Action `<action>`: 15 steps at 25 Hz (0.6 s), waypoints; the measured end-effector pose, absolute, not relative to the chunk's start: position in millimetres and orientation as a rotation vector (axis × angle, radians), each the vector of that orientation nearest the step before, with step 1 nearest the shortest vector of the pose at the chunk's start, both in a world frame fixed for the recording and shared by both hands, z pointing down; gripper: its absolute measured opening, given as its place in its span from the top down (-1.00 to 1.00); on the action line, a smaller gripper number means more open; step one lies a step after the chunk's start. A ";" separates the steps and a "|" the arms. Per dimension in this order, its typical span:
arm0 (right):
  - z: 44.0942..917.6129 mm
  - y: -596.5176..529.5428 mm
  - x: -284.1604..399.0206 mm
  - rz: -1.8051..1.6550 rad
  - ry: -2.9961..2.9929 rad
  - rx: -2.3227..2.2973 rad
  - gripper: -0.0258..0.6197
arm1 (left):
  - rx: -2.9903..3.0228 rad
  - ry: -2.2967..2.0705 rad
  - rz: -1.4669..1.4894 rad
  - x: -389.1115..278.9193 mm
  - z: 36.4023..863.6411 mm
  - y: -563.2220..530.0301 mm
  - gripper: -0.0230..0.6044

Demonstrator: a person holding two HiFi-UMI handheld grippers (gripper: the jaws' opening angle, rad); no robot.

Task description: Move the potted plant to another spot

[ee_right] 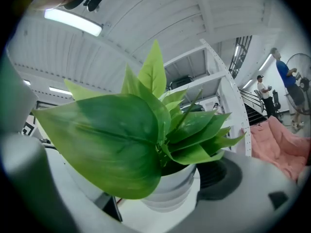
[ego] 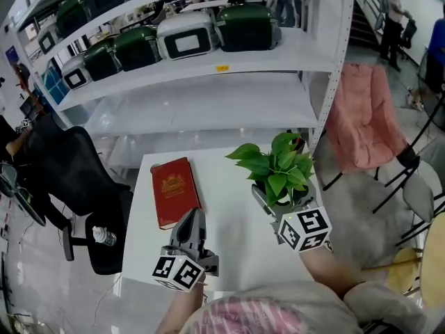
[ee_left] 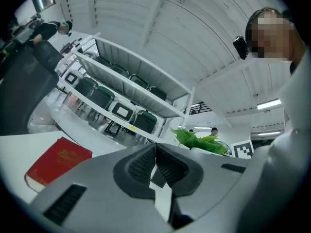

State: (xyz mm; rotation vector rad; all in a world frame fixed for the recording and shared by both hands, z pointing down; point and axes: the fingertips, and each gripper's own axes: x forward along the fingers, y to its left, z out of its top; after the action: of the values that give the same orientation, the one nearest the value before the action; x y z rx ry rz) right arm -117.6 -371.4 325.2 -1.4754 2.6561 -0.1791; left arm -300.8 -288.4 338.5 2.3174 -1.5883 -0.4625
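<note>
The potted plant (ego: 278,165), broad green leaves in a small white pot (ee_right: 172,188), is at the right side of the white table (ego: 229,186). My right gripper (ego: 278,202) is shut on the pot, one jaw on each side, and the leaves hide most of the pot in the head view. I cannot tell whether the pot rests on the table or hangs just above it. My left gripper (ego: 194,219) is near the table's front edge beside a red book (ego: 174,190); its jaws (ee_left: 155,165) are shut on nothing.
Behind the table stands a white shelving unit (ego: 208,75) with several green and white cases (ego: 184,37). A black office chair (ego: 69,179) with a water bottle (ego: 104,236) is at the left. A pink cloth (ego: 361,124) hangs over a chair at the right.
</note>
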 end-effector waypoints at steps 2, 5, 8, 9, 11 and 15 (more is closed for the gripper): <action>325.9 -373.2 -114.7 -0.192 2.617 -1.542 -0.68 | 2.349 -1.521 -0.469 -302.8 334.8 -303.3 0.85; 326.1 -375.4 -116.6 -0.191 2.567 -1.618 -0.68 | 2.388 -1.439 -0.462 -306.8 330.7 -321.0 0.85; 329.4 -379.1 -120.6 -0.198 2.530 -1.679 -0.68 | 2.400 -1.369 -0.475 -310.1 330.2 -333.5 0.85; 330.6 -380.7 -122.2 -0.197 2.518 -1.700 -0.68 | 2.405 -1.347 -0.467 -311.4 331.6 -337.6 0.85; 333.8 -383.3 -125.8 -0.198 2.492 -1.737 -0.68 | 2.418 -1.302 -0.447 -315.0 334.5 -345.8 0.85; 342.0 -387.1 -132.4 -0.205 2.436 -1.816 -0.68 | 2.457 -1.234 -0.426 -325.7 334.0 -358.5 0.85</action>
State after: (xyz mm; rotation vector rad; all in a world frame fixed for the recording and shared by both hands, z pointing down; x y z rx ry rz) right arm -132.4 -387.1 342.0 -1.8164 2.4356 -0.2048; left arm -325.7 -358.5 334.0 2.4566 -1.2344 -0.4263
